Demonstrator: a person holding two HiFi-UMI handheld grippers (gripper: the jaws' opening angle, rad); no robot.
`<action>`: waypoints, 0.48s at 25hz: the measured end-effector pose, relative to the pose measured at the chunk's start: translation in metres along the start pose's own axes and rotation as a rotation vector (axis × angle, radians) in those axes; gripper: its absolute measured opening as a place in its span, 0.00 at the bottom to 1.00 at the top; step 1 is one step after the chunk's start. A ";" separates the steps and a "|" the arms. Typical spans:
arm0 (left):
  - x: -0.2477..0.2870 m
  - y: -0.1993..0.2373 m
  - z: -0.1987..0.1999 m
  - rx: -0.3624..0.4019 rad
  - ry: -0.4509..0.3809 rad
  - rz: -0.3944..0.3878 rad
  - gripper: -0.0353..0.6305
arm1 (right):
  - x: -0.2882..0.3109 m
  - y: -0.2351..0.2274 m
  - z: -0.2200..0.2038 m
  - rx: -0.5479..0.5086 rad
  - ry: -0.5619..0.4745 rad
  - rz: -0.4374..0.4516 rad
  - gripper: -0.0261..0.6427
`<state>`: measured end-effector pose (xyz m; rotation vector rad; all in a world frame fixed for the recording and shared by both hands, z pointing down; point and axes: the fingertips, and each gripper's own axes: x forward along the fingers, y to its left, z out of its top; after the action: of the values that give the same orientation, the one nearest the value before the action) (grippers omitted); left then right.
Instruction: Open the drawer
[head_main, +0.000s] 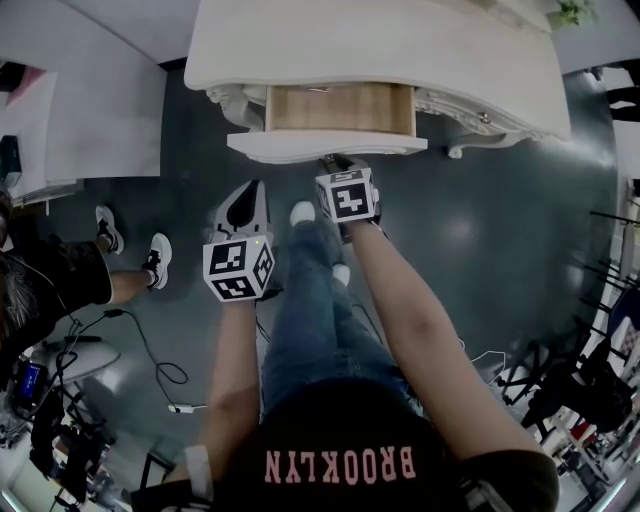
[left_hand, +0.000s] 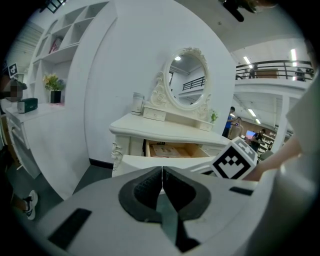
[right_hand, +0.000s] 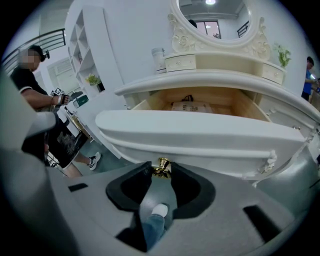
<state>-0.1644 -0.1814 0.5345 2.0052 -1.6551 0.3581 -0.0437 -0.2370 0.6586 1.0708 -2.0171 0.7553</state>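
As read along the right gripper (right_hand: 161, 171), noted fingertips closed on the gold knob (right_hand: 162, 163), one pad against each flank, the narrow gap filled by the knob alone. Traced outward: knob fixed at mid-width under the lower edge of the white front of the drawer (right_hand: 200, 131). Behind that front, saw the wooden box drawn part-way out from under the dressing table (head_main: 380, 40), with a flat packet or papers (right_hand: 192, 106) lying inside, print too small to read.

Checked the left gripper (left_hand: 162, 172): fingertips pressed together, nothing between them. Held off to the left of the right gripper in the head view, short of the drawer and not touching it.

Judged progress: grasp made, drawer already open by a fair part of its depth, interior exposed. Cannot tell how much travel remains, the back of the box being hidden under the tabletop.

Left to do, if full opening is wanted: draw the knob straight back toward the body, level, then release.

Risk noted: small round knob, likely to slip from the pads if pulled at an angle.
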 end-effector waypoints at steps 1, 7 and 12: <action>-0.002 -0.001 -0.001 -0.003 -0.001 0.001 0.06 | -0.001 0.002 -0.002 -0.001 0.000 0.001 0.20; -0.016 -0.006 -0.008 -0.009 -0.010 0.007 0.06 | -0.011 0.008 -0.014 -0.005 -0.005 0.003 0.20; -0.026 -0.012 -0.018 -0.011 -0.007 0.009 0.06 | -0.017 0.013 -0.026 -0.006 -0.014 0.012 0.20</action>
<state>-0.1562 -0.1484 0.5335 1.9934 -1.6680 0.3444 -0.0399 -0.2036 0.6570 1.0638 -2.0385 0.7491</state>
